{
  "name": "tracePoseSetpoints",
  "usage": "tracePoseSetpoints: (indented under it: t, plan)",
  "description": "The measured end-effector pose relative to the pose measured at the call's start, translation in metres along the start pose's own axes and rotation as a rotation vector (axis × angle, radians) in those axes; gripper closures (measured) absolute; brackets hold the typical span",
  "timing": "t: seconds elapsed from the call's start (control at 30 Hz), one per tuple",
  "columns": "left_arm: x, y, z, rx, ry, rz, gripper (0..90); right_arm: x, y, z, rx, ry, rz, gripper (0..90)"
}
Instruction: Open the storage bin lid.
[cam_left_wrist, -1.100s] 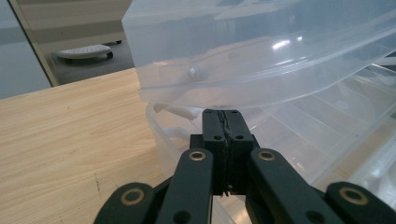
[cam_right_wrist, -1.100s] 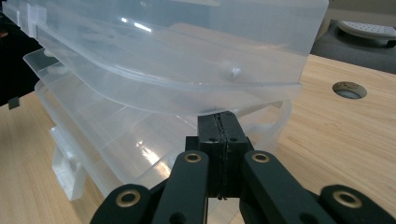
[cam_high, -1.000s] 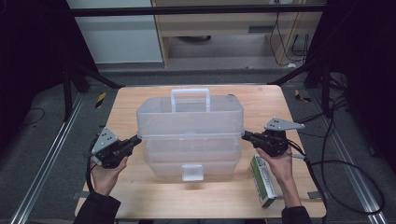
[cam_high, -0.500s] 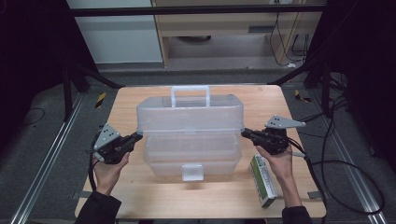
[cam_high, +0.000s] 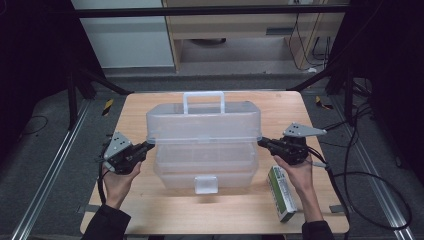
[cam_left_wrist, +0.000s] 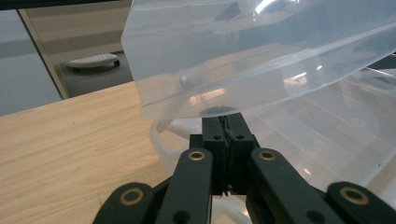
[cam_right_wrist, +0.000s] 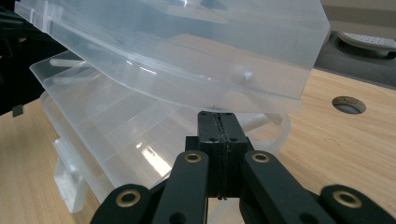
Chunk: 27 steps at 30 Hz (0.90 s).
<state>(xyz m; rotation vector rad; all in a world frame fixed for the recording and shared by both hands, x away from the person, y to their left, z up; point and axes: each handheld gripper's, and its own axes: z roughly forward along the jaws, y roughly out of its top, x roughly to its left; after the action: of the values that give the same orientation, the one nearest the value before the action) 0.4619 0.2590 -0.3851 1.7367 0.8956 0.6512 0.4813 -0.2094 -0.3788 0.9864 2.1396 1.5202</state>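
High view, from above my side of the wooden tabletop (cam_high: 250, 210): I hold a hand-held gripper in each hand against the two ends of a clear plastic storage box (cam_high: 205, 145) that stands at the middle of the tabletop, its white carry handle (cam_high: 203, 101) at the far side and its front latch (cam_high: 206, 184) facing me. The upper tier (cam_high: 203, 124) of the box is raised and overhangs the lower tub (cam_high: 206, 167). My left hand-held gripper (cam_high: 148, 145) has its jaws pressed together, nothing between them, with the tips set at the left end of the box just under the edge of the upper tier. My right hand-held gripper (cam_high: 260, 141) is likewise closed on nothing, its tips at the right end of the box under the same tier. The left gripper view puts the closed jaw tips right below the tier's bottom edge (cam_left_wrist: 210, 105), seemingly touching it; the right gripper view gives the matching sight on the other side (cam_right_wrist: 233, 100), with a round cable hole (cam_right_wrist: 348, 104) in the tabletop beyond. A green-and-white carton (cam_high: 281, 192) lies flat on the tabletop just beside my right hand (cam_high: 299, 172), near the front right corner of the box but apart from it.
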Motion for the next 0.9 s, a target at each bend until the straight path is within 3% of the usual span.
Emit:
tracePoseSetpoints:
  t: [0.37, 0.63, 0.9]
  plan:
    - [-0.0008, -0.0048, 0.0006, 0.016, 0.012, 0.016, 84.4, 0.0005, -0.0008, 0.0004, 0.01, 0.004, -0.002, 90.0]
    - [-0.0013, -0.0079, -0.0001, 0.027, 0.062, 0.042, 73.4, 0.0011, -0.0014, 0.0008, 0.018, 0.008, -0.002, 90.0]
    - [-0.0013, -0.0071, -0.0018, 0.009, 0.095, 0.039, 64.9, 0.0013, -0.0017, 0.0012, 0.02, 0.013, -0.003, 90.0]
